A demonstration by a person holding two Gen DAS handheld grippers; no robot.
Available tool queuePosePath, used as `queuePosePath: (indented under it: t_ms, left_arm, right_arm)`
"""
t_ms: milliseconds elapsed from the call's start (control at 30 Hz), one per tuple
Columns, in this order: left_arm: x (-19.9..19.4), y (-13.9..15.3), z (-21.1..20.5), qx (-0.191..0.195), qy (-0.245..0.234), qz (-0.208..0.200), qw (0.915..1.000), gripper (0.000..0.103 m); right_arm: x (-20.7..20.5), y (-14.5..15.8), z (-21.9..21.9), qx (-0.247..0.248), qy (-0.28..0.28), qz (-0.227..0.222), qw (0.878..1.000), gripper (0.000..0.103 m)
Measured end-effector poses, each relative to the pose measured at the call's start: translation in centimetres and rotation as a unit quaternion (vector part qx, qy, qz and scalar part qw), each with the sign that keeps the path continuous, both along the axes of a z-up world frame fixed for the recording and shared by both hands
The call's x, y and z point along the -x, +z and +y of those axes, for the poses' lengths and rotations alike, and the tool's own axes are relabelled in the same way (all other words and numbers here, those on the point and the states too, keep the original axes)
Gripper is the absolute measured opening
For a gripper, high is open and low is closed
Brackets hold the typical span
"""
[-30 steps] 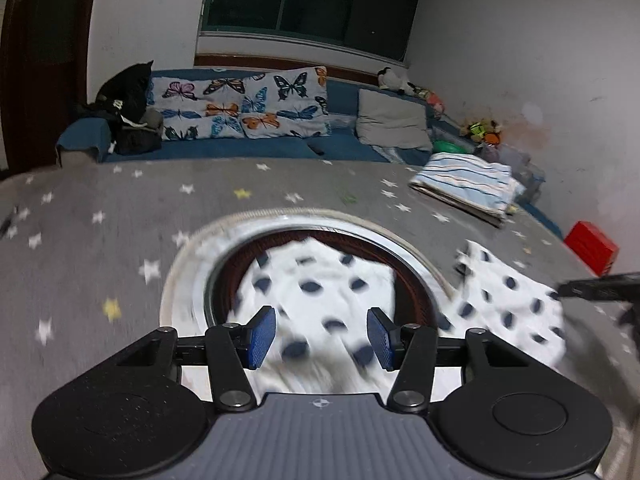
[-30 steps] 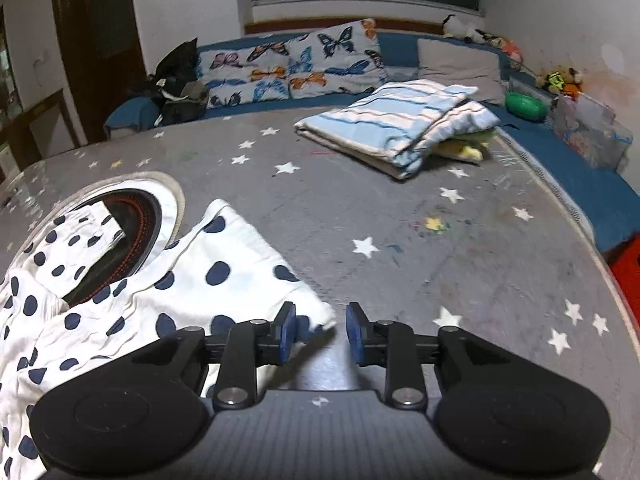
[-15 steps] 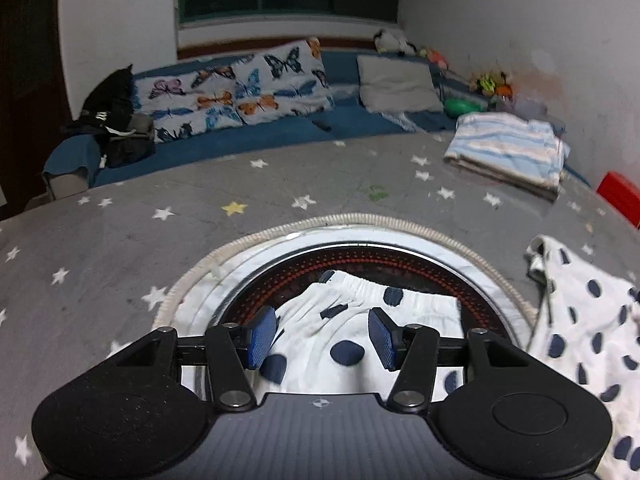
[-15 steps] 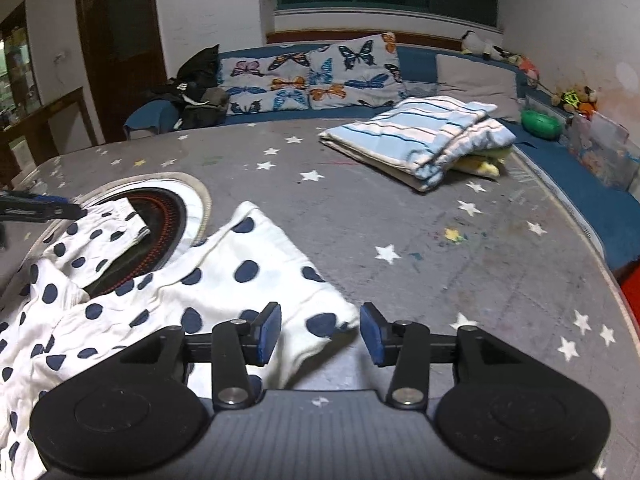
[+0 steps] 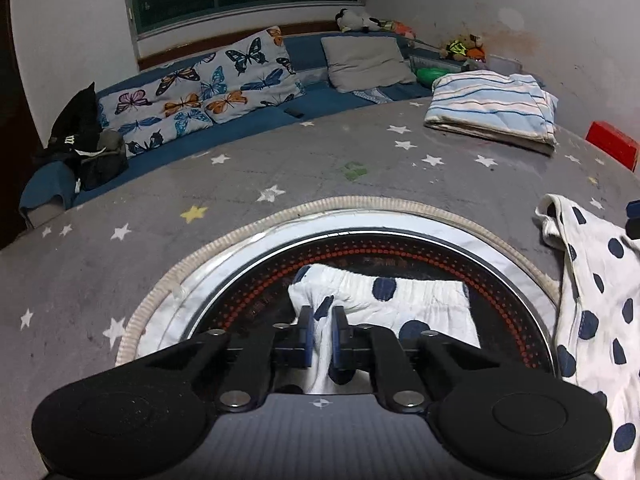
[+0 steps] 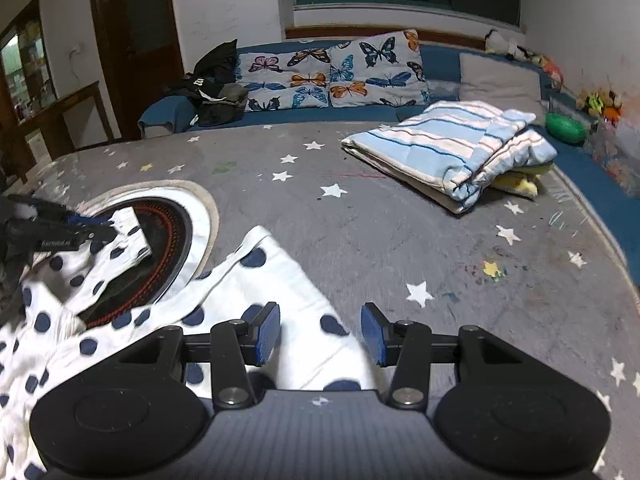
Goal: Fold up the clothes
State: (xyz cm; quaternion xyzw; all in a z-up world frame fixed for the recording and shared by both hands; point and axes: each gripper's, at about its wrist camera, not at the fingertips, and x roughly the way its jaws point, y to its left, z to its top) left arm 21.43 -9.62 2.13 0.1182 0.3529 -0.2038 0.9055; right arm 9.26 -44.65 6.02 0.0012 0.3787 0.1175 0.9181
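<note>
I'm working over a grey, star-printed bench (image 6: pixel 380 216) with a round dark inset disc (image 5: pixel 500 280) sunk into it, in a dim bedroom.

The polka-dot garment (image 6: pixel 288 300) lies crumpled, partly over the disc and partly spilling off toward its 4 o'clock side. My left gripper (image 5: pixel 320 330) has its fingers pinched nearly together on a fold just below the gathered waistband (image 5: pixel 400 286), which sits on the disc. My right gripper (image 6: pixel 320 334) hangs wide open with nothing in it, straddling the garment's free corner at the 6 o'clock edge of its own view.

To do this step well, I judge I should close the right fingers fully on that corner, taking only one layer edge if I can, then lift both ends together and draw them apart until the cloth hangs flat. Thin cotton will slip or bunch, so a deep bite matters more than speed.

Further out, a folded striped blanket (image 6: pixel 452 152) rests at 2 o'clock, well apart, and butterfly pillows (image 6: pixel 332 76) line the blue sofa beyond.
</note>
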Motion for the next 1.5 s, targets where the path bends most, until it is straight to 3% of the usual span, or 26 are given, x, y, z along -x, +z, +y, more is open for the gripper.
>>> queuePosePath:
  t_ms: [167, 300, 467, 667, 733, 833, 867, 967, 1033, 1133, 1233, 1333, 1500]
  left_arm:
    - [-0.9, 1.9, 2.4, 0.019, 0.079, -0.051, 0.9954, 0.006]
    - [-1.5, 3.4, 6.6, 0.059, 0.175, -0.081, 0.9794, 0.006]
    - [-1.9, 2.7, 10.1, 0.057, 0.216, -0.053, 0.9733, 0.008]
    - [-1.2, 1.4, 11.1, 0.020, 0.220, -0.031, 0.9749, 0.019]
    - [-0.9, 1.7, 11.0, 0.021, 0.218, -0.035, 0.9751, 0.035]
    - [-0.4, 2.1, 10.7, 0.023, 0.216, -0.041, 0.9753, 0.042]
    - [-0.3, 2.2, 10.7, 0.023, 0.215, -0.043, 0.9754, 0.042]
    - [0.2, 2.6, 10.4, 0.025, 0.212, -0.049, 0.9758, 0.045]
    - [0.8, 2.8, 10.1, 0.030, 0.203, -0.050, 0.9774, 0.047]
    - [1.6, 3.0, 9.4, 0.035, 0.189, -0.049, 0.9801, 0.048]
    - [2.4, 3.1, 8.8, 0.040, 0.175, -0.048, 0.9825, 0.049]
    - [3.2, 3.3, 8.1, 0.045, 0.161, -0.046, 0.9848, 0.050]
    - [4.2, 3.3, 7.3, 0.051, 0.143, -0.044, 0.9874, 0.051]
  right_arm:
    - [-1.6, -0.5, -0.9, -0.022, -0.015, 0.011, 1.000, 0.045]
    - [-2.6, -1.0, -1.7, -0.023, -0.032, 0.012, 0.999, 0.045]
    - [-3.7, -1.8, -2.3, -0.032, -0.035, 0.025, 0.999, 0.045]
    - [-3.7, -2.4, -1.4, -0.075, 0.004, 0.040, 0.996, 0.045]
    - [-3.4, -2.3, -0.7, -0.084, 0.024, 0.045, 0.995, 0.045]
    - [-3.1, -2.2, 0.3, -0.077, 0.046, 0.046, 0.995, 0.041]
    - [-3.0, -2.2, 0.6, -0.071, 0.050, 0.045, 0.995, 0.039]
    - [-2.7, -2.1, 1.3, -0.060, 0.056, 0.038, 0.996, 0.014]
    - [-2.3, -1.5, 1.8, -0.051, 0.055, 0.021, 0.997, 0.008]
    - [-0.9, 0.1, 3.1, -0.017, 0.069, -0.026, 0.997, 0.007]
    - [1.2, 1.6, 5.5, 0.020, 0.118, -0.056, 0.991, 0.009]
    - [3.3, 2.1, 7.9, 0.028, 0.174, -0.054, 0.983, 0.018]
    - [5.9, 2.2, 10.4, -0.015, 0.242, -0.012, 0.970, 0.027]
